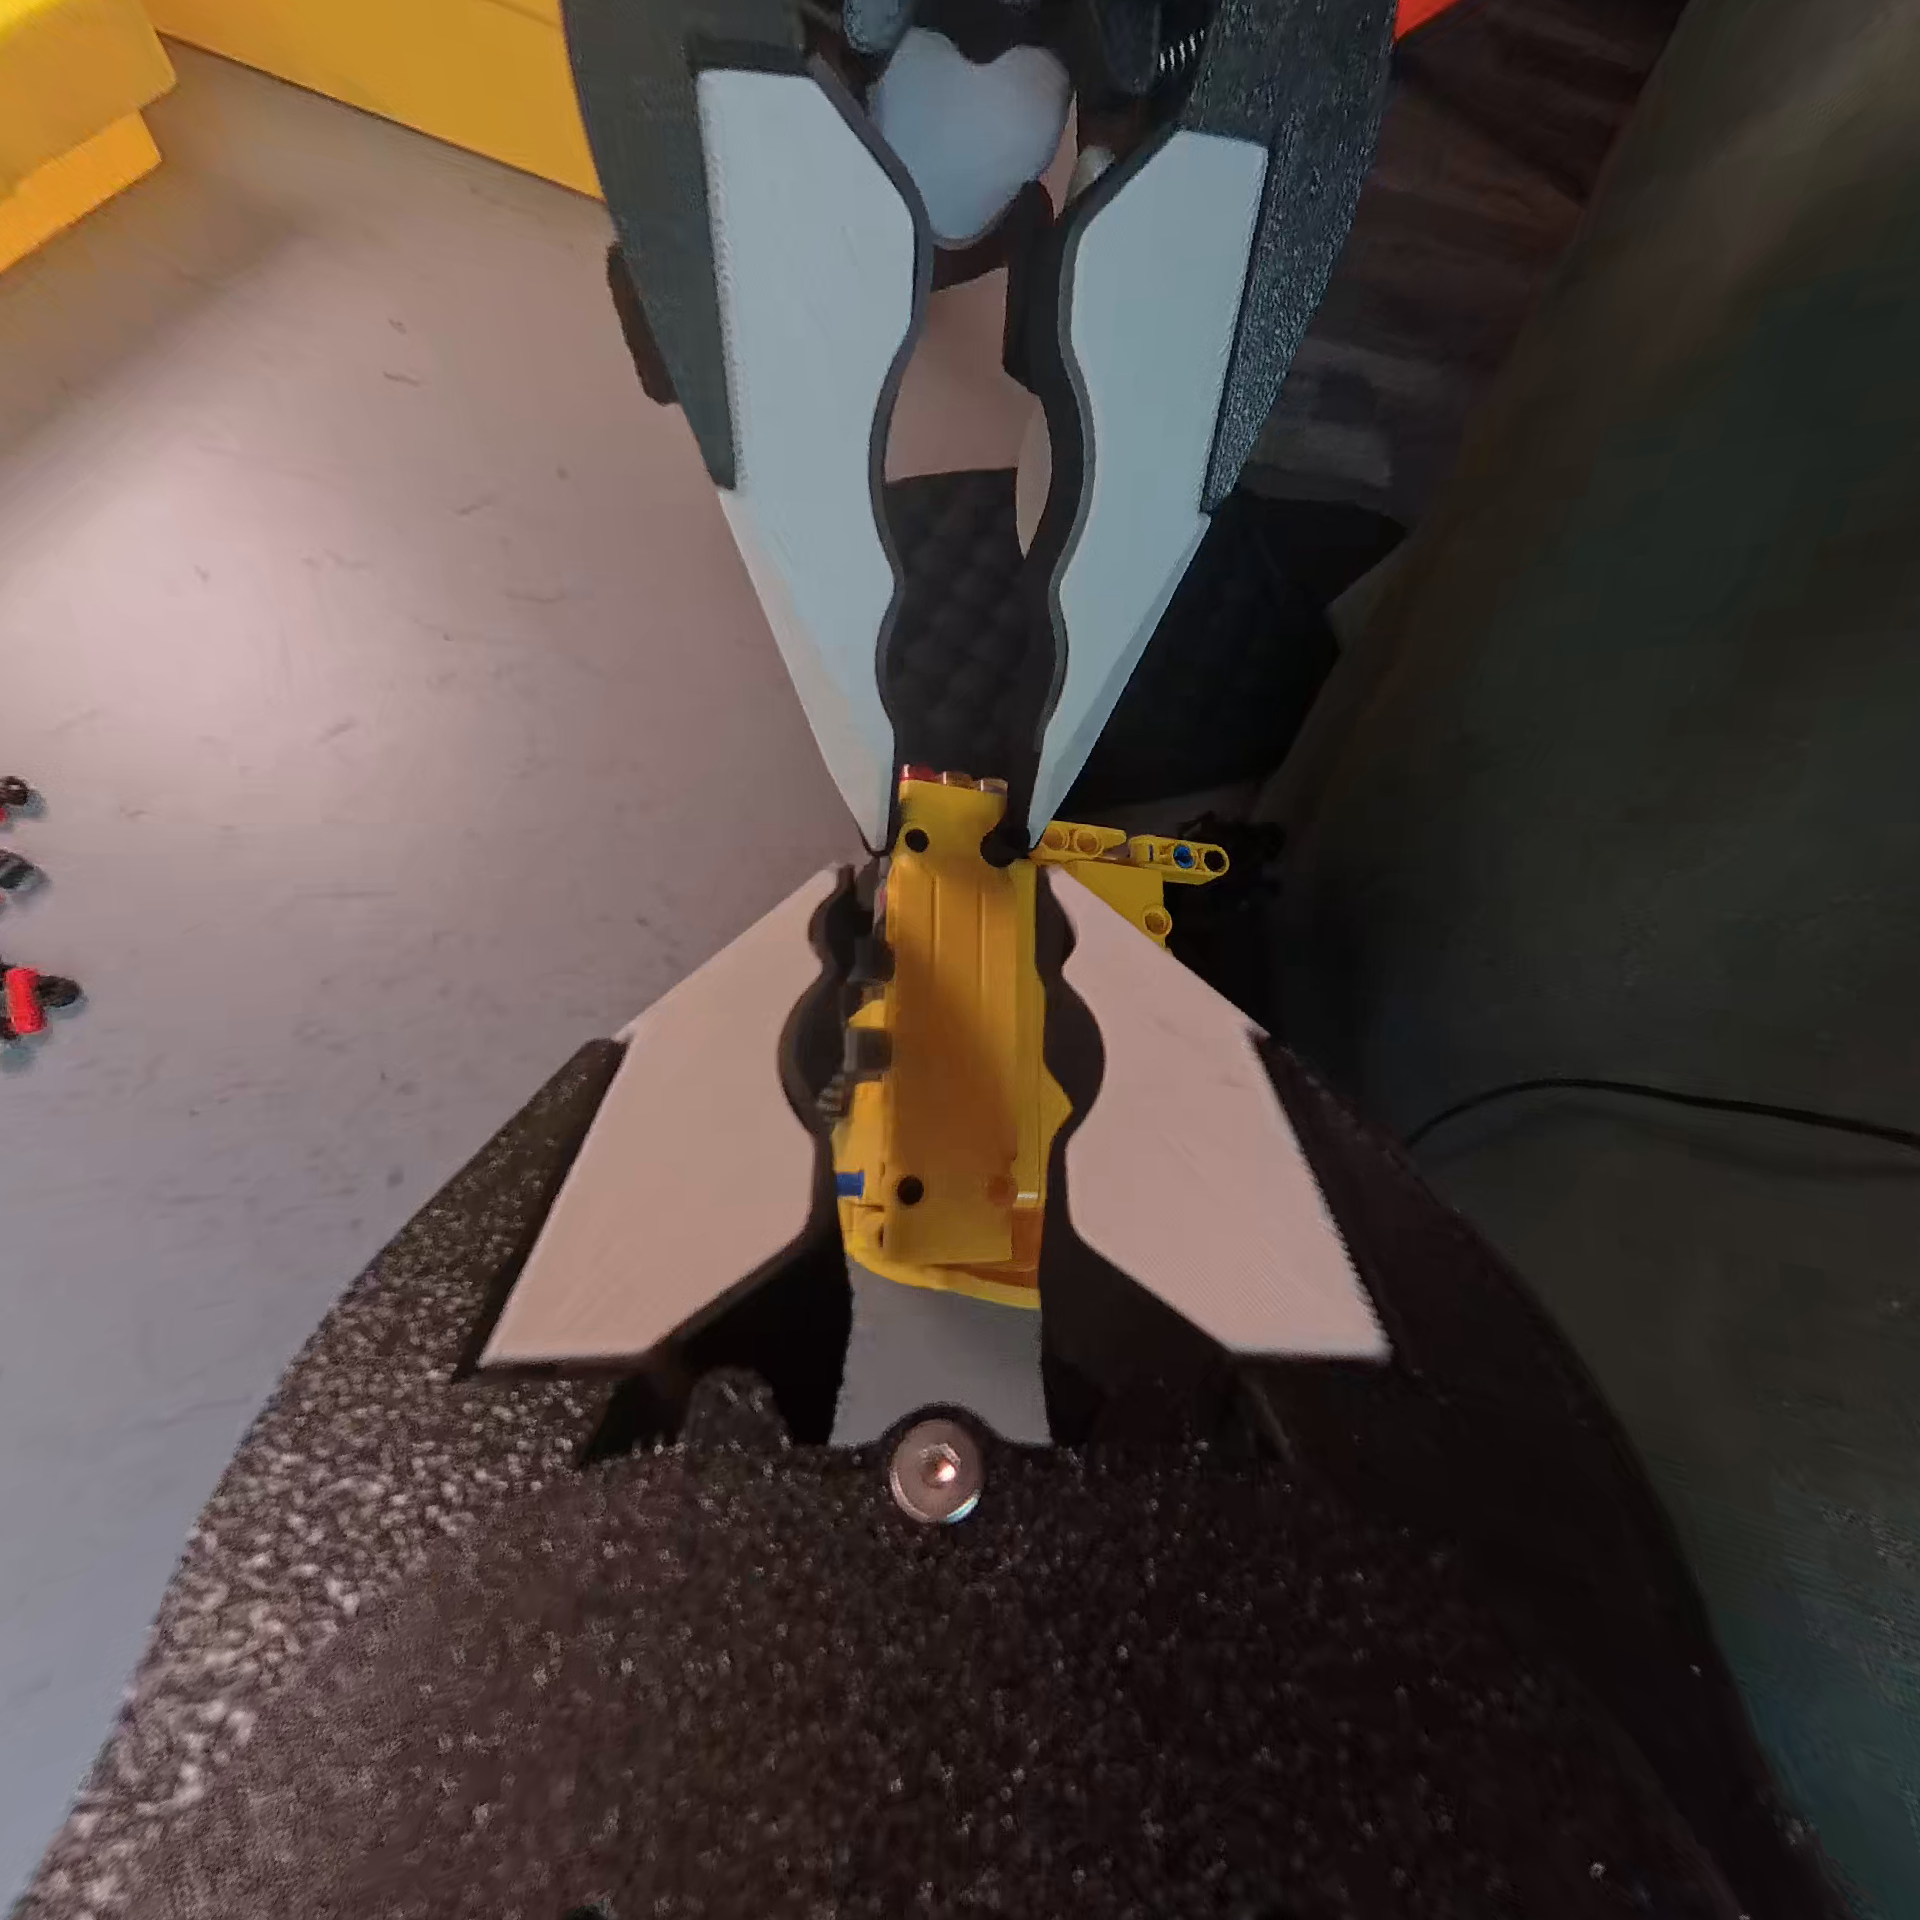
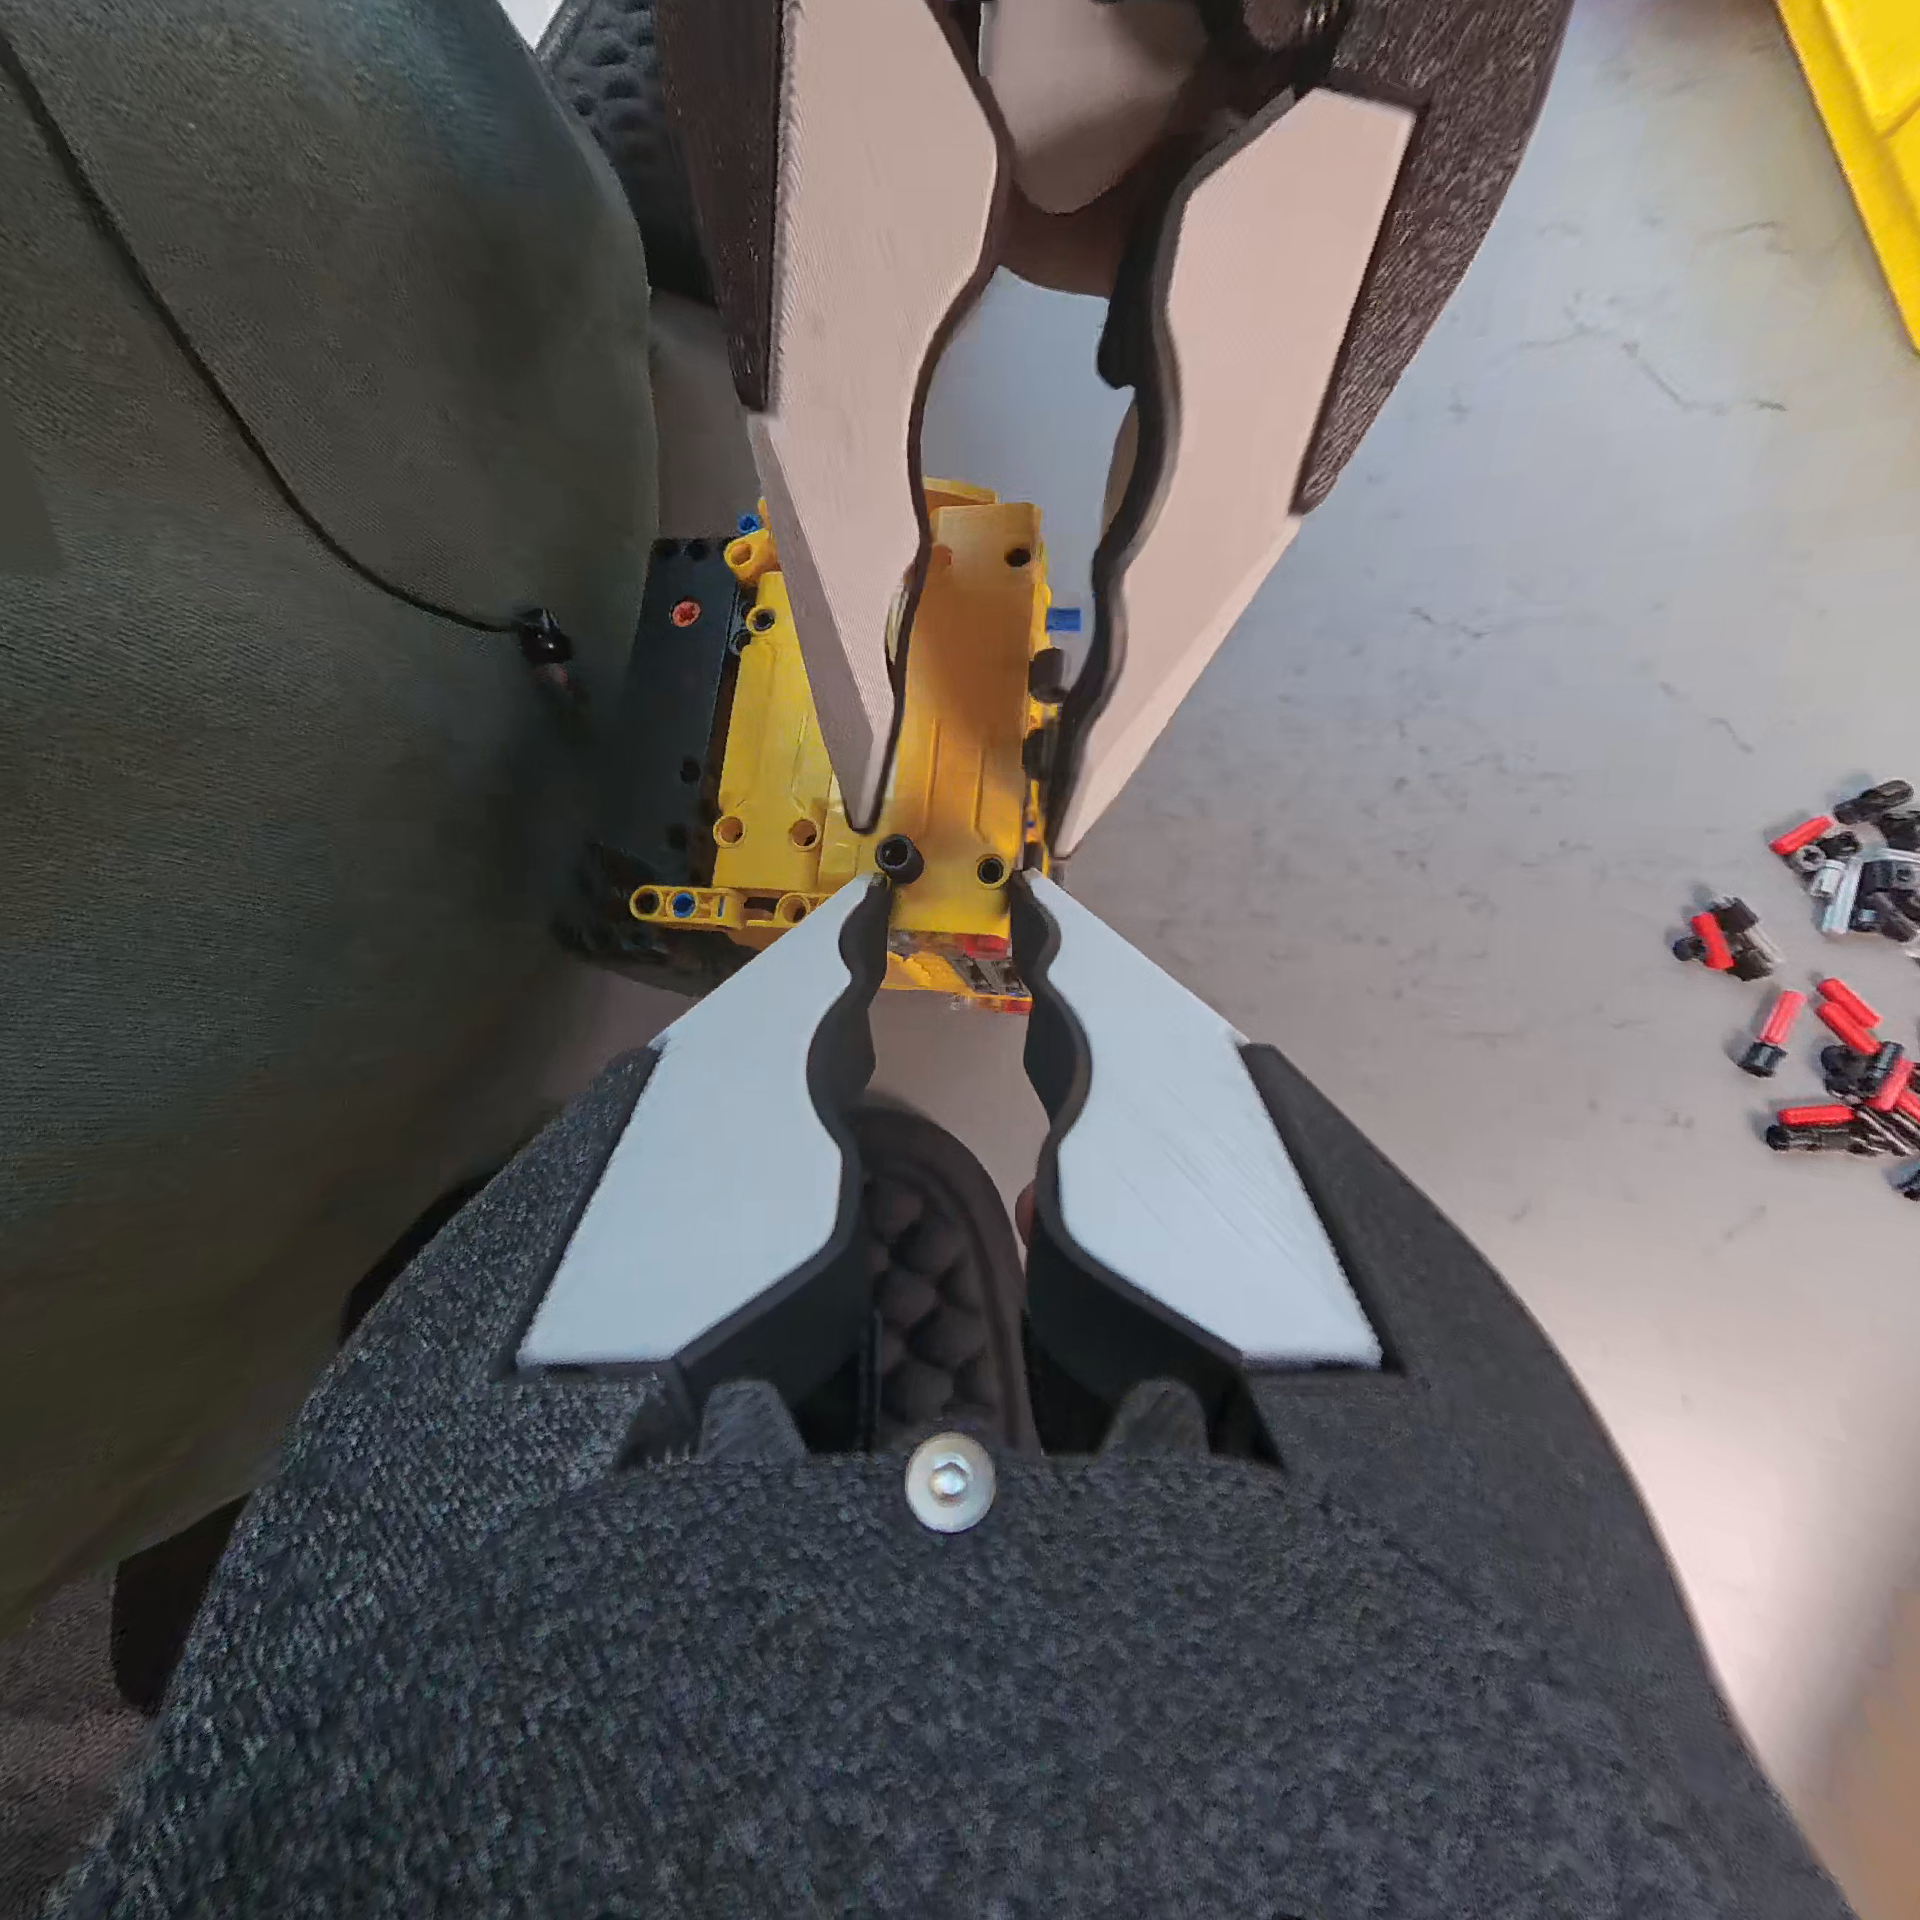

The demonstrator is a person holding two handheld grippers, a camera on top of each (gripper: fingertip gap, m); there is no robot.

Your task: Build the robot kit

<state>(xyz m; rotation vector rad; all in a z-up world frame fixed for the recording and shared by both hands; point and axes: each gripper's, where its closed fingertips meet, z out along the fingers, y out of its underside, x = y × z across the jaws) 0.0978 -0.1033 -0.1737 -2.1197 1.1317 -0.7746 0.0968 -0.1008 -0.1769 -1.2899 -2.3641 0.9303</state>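
A yellow toy brick model point(image 1: 956, 1039) with black and blue pins is held between both grippers above the grey table point(image 1: 364, 623). My left gripper point(image 1: 948, 873) is shut on the model, with its fingers along both long sides. My right gripper point(image 1: 954, 836) comes from the opposite side and is shut on the model's far end. In the right wrist view, the right gripper point(image 2: 948, 883) clamps the near end of the model point(image 2: 966, 707), next to a black pin point(image 2: 899, 857) in a hole. The left gripper point(image 2: 964, 831) reaches in from above.
Several loose red and black pins point(image 2: 1839, 1039) lie on the table, also seen in the left wrist view point(image 1: 26, 997). A yellow bin point(image 1: 395, 62) stands at the table's far side. Dark green cloth point(image 2: 260, 520) with a black cable point(image 1: 1662, 1101) lies beside the model. The grippers are tip to tip, or close to it.
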